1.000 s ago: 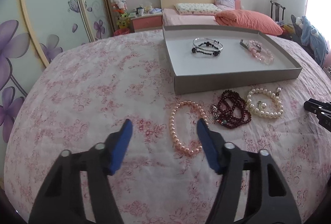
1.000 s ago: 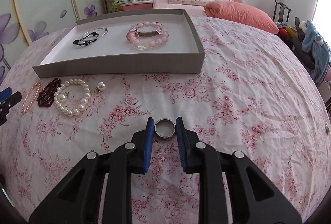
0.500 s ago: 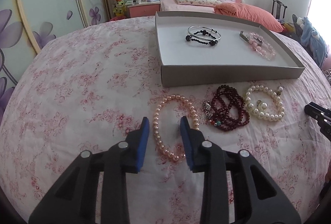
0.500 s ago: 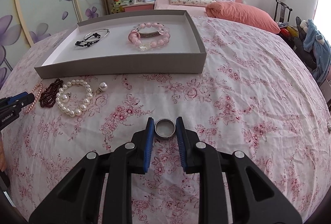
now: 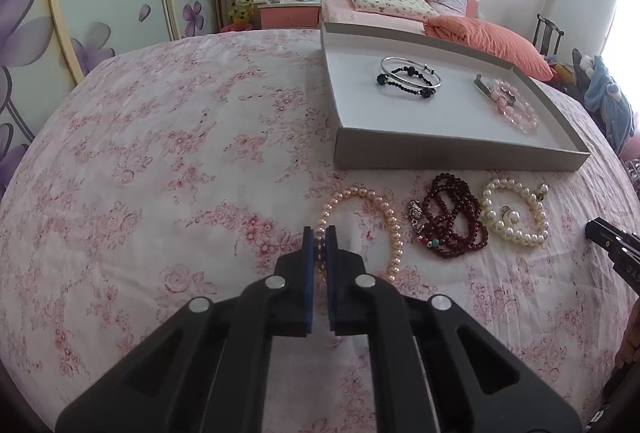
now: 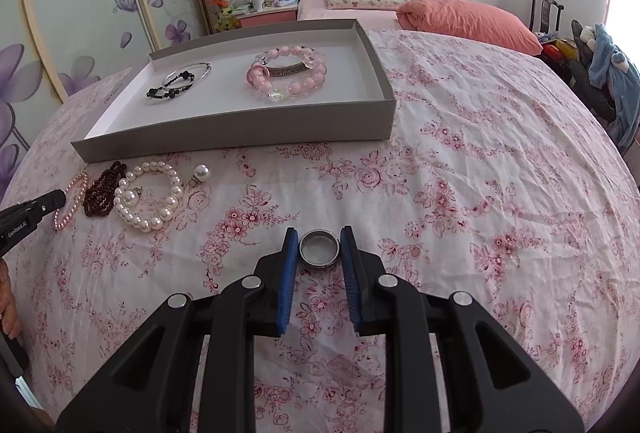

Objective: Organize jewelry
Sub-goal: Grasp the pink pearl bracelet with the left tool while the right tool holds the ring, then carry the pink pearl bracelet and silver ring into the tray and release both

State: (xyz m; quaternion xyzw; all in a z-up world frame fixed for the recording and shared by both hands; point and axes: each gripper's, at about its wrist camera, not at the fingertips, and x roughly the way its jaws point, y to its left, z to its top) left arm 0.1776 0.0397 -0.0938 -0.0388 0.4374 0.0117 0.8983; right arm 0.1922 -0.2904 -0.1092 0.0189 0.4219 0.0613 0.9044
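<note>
Pink-flowered bedspread [image 6: 460, 169] fills both views, with a grey tray [image 6: 240, 135] sitting on it toward the headboard. As I read it, I'm partway through: a black bangle [image 5: 408, 77] and a pink bracelet [image 6: 290, 73] already lie in the tray, well apart from each other, while a pink pearl loop [image 5: 380, 209], a dark red string [image 5: 450, 221] and a white pearl bracelet [image 5: 516, 211] with its loose pearl charm [image 6: 201, 172] are still out on the cloth in a row just in front of the tray wall. My left gripper [image 5: 319, 233] has its jaws nearly together, pinched on the near left side of the pink pearl loop; most of the loop still rests on the spread, so I judge it gripped but not yet lifted. My right gripper [image 6: 319, 237] stands part open, just wide enough to clamp a steel ring [image 6: 319, 248] between its pads, ring held near the spread, well short of the tray. So five pieces remain to go in, counting the two I hold
</note>
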